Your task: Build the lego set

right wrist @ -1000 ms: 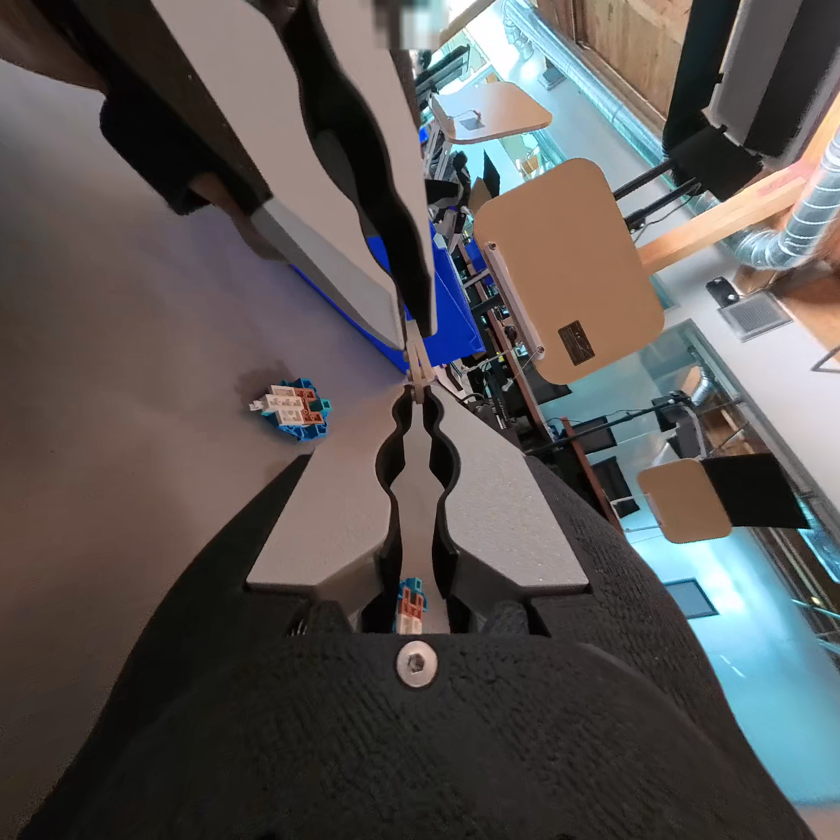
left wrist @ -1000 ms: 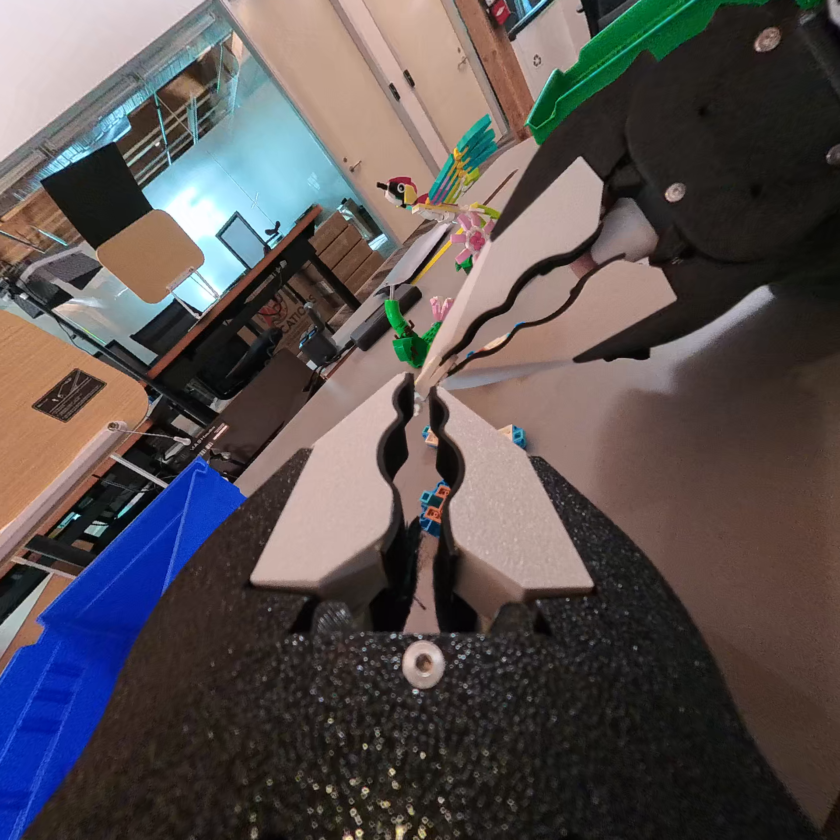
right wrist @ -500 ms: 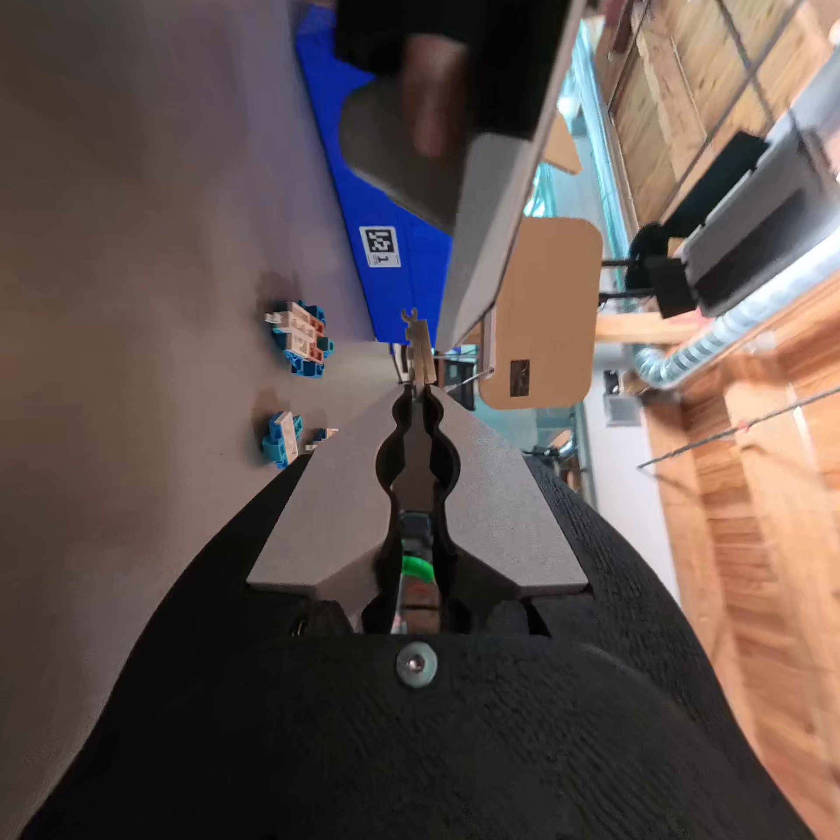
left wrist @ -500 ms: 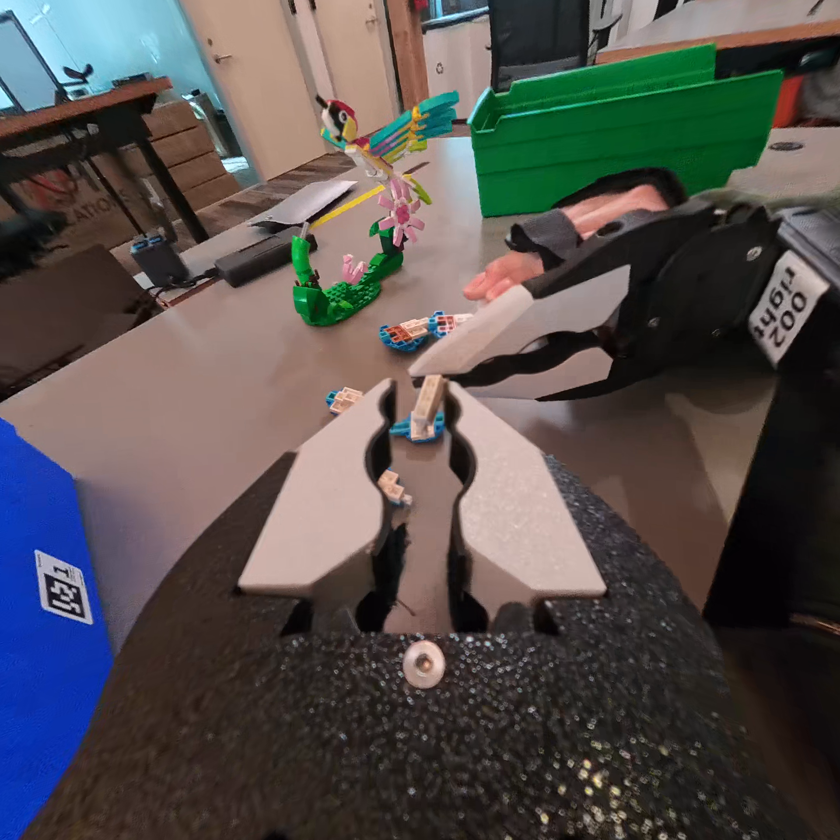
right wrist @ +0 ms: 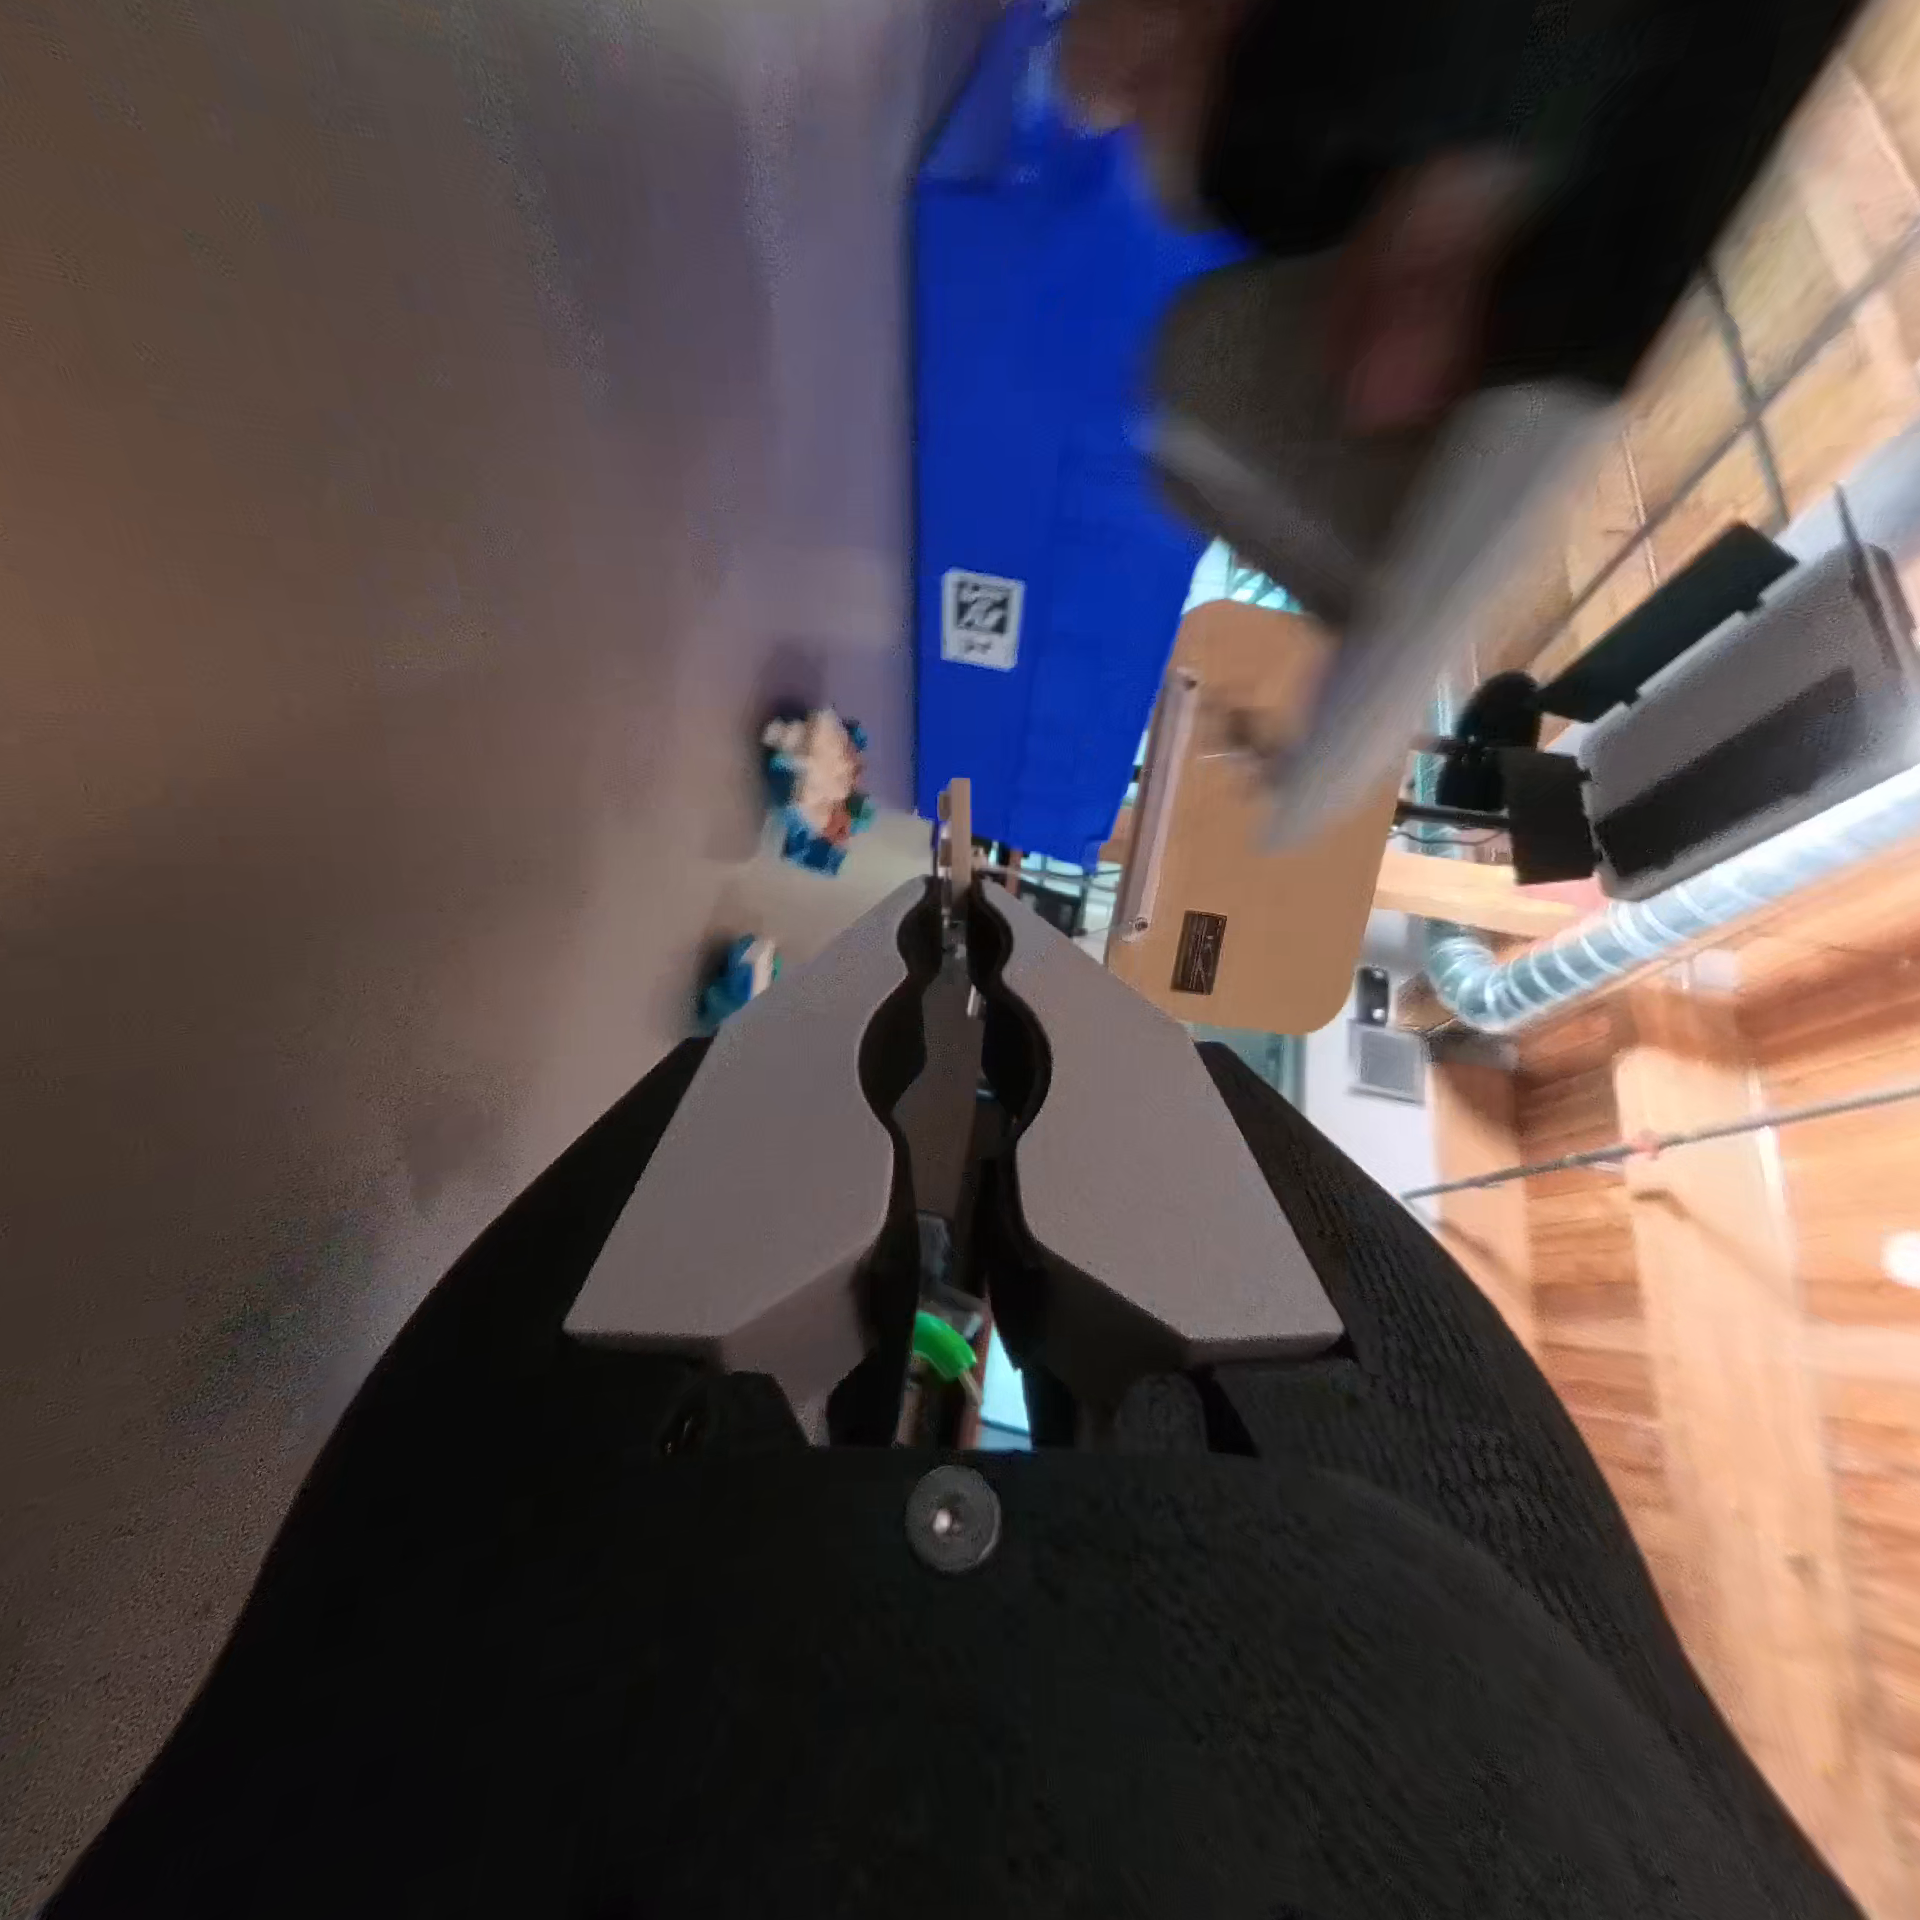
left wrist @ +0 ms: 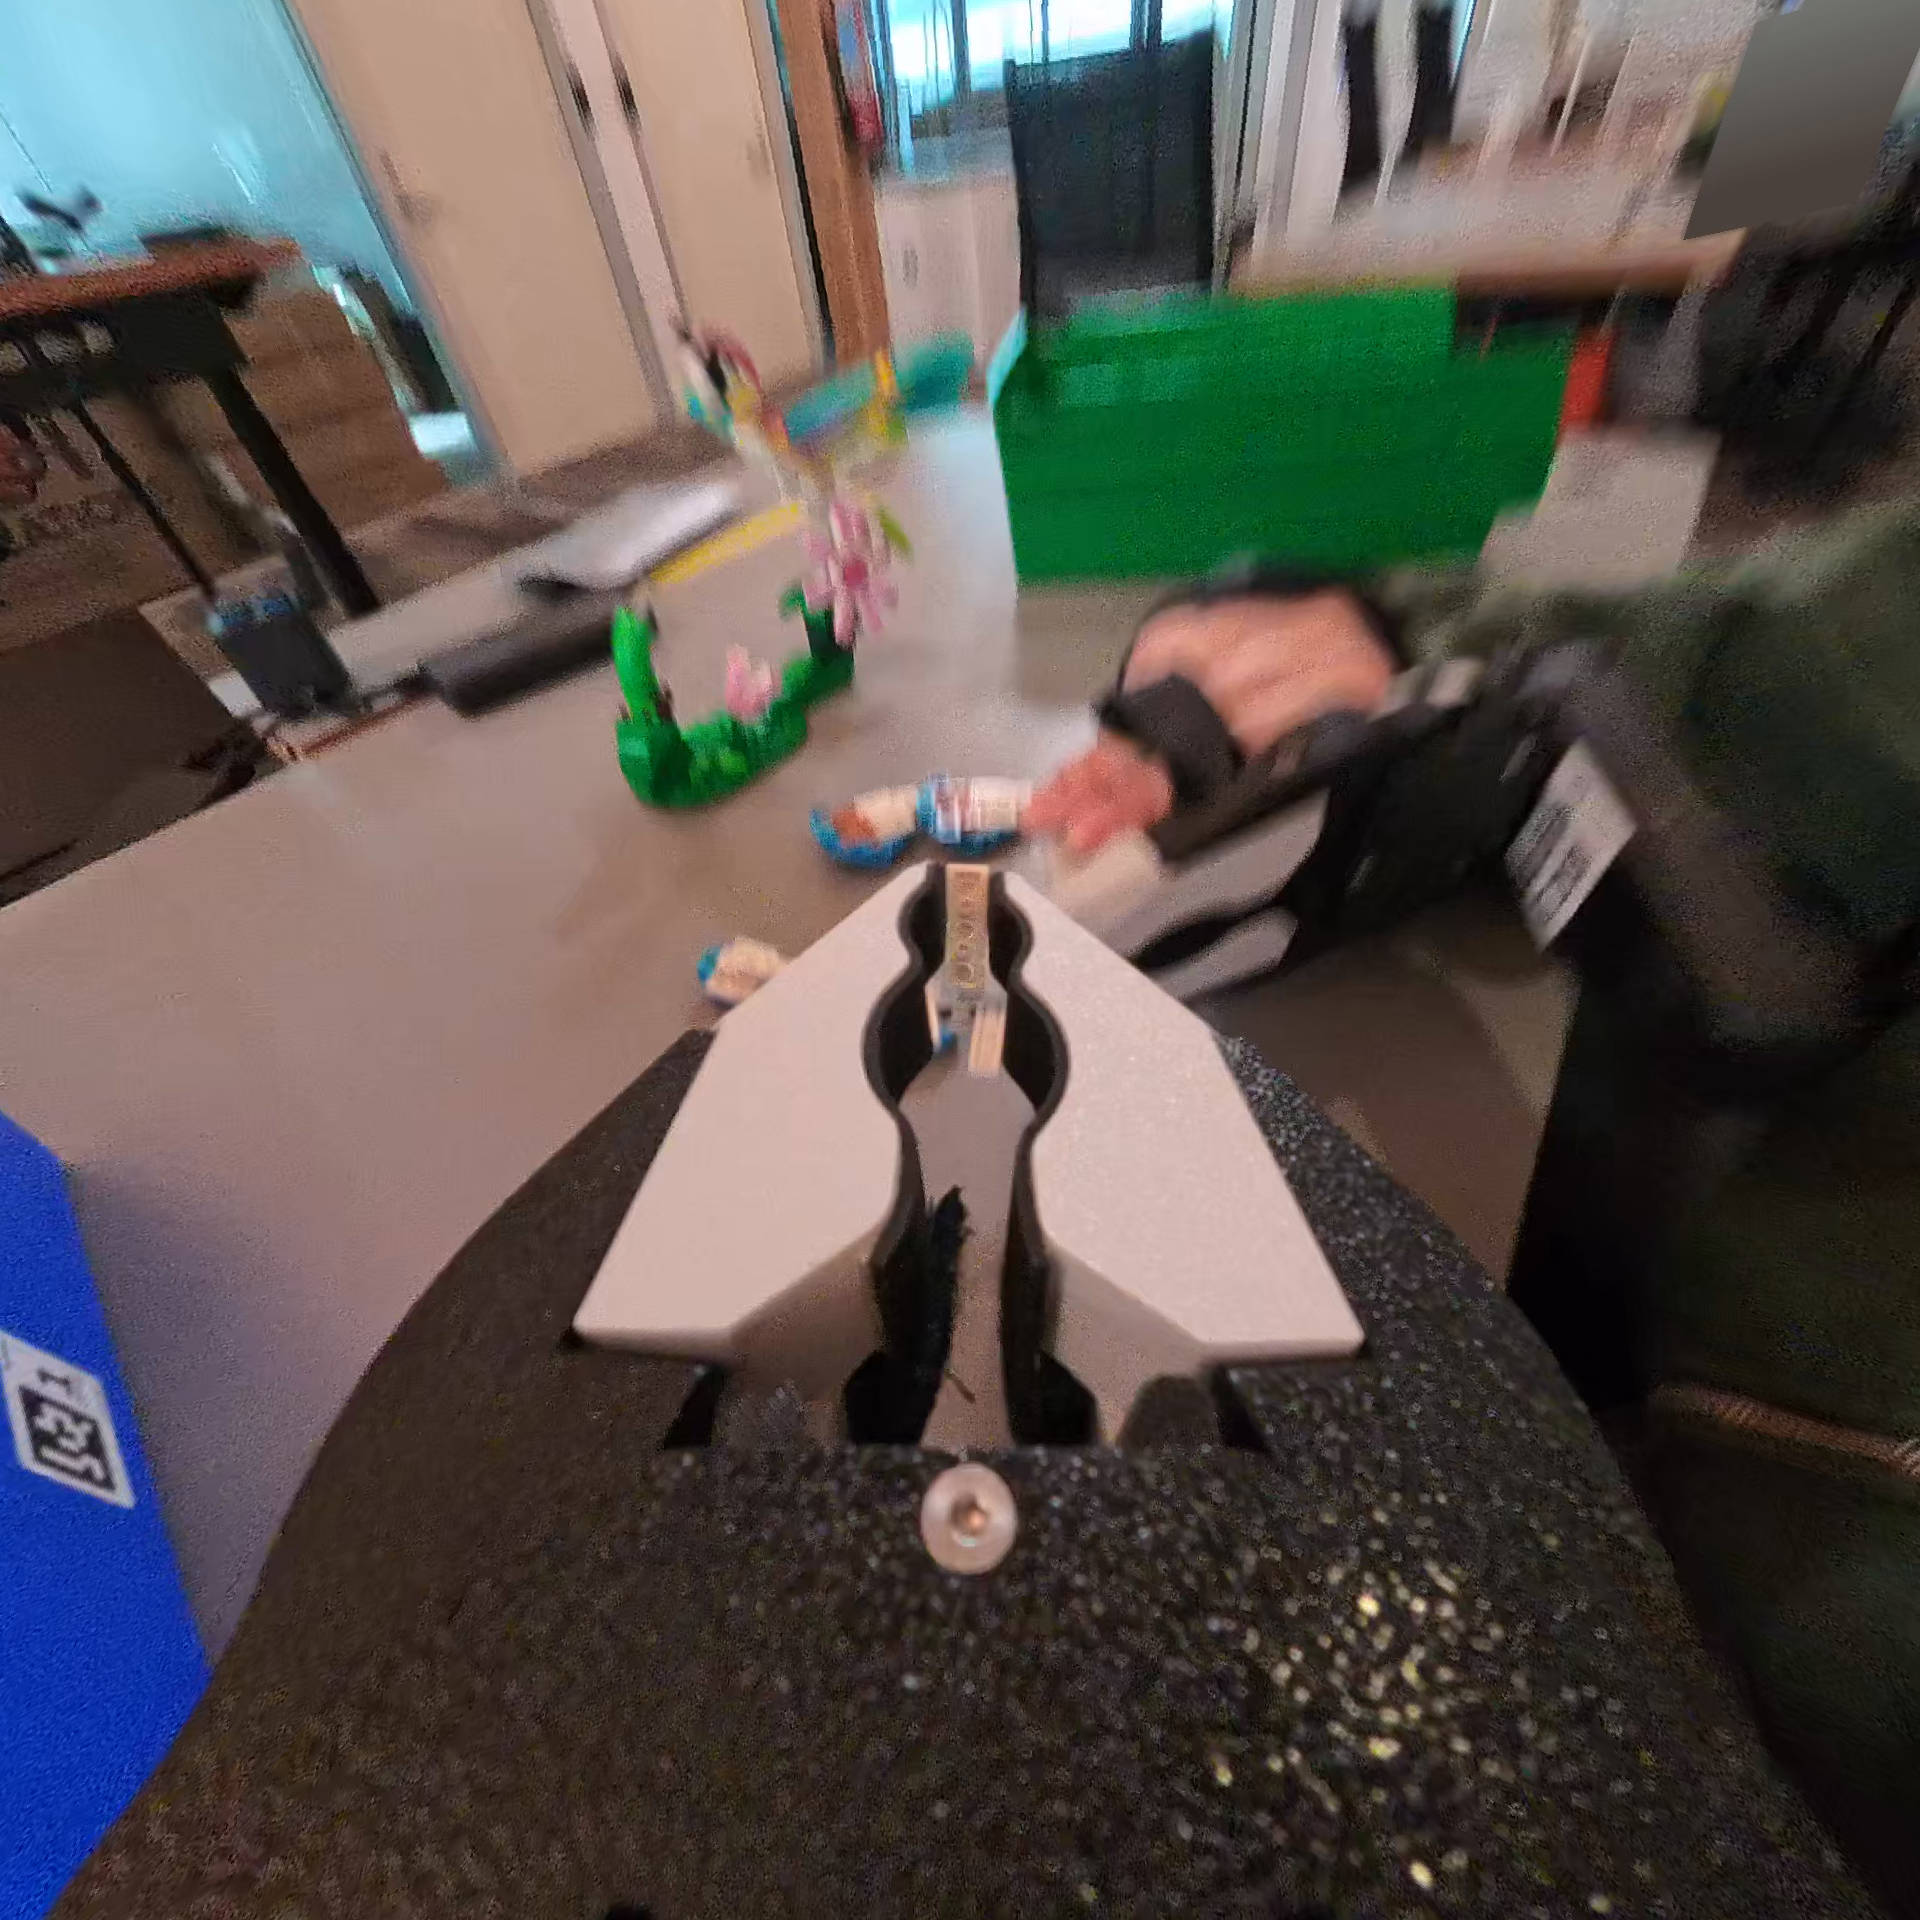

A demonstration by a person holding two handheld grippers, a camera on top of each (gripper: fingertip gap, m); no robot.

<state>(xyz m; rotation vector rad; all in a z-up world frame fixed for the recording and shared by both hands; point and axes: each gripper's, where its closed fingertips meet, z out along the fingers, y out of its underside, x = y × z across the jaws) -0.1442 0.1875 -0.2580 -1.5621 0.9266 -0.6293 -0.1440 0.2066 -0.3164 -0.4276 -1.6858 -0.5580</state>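
Observation:
My left gripper (left wrist: 966,896) is shut on a thin tan brick plate (left wrist: 968,935) that stands upright between the fingertips, above the grey table (left wrist: 364,935). My right gripper (right wrist: 954,885) is shut on another small tan plate (right wrist: 956,826) that sticks out past its tips. The right gripper also shows, blurred, in the left wrist view (left wrist: 1226,914), held by a hand just right of my left tips. The left gripper shows as a blur in the right wrist view (right wrist: 1340,623). The two grippers are apart.
Small blue, white and orange brick clusters lie on the table (left wrist: 914,821) (left wrist: 738,966) (right wrist: 821,779). A brick flower-and-bird model (left wrist: 727,717) stands behind them. A green bin (left wrist: 1247,447) is at the back, a blue bin (left wrist: 62,1455) (right wrist: 1029,468) at the left edge.
A second ago both grippers pinched one joined tan piece tip to tip. They have since pulled apart, each keeping a tan plate, and both views have swung round.

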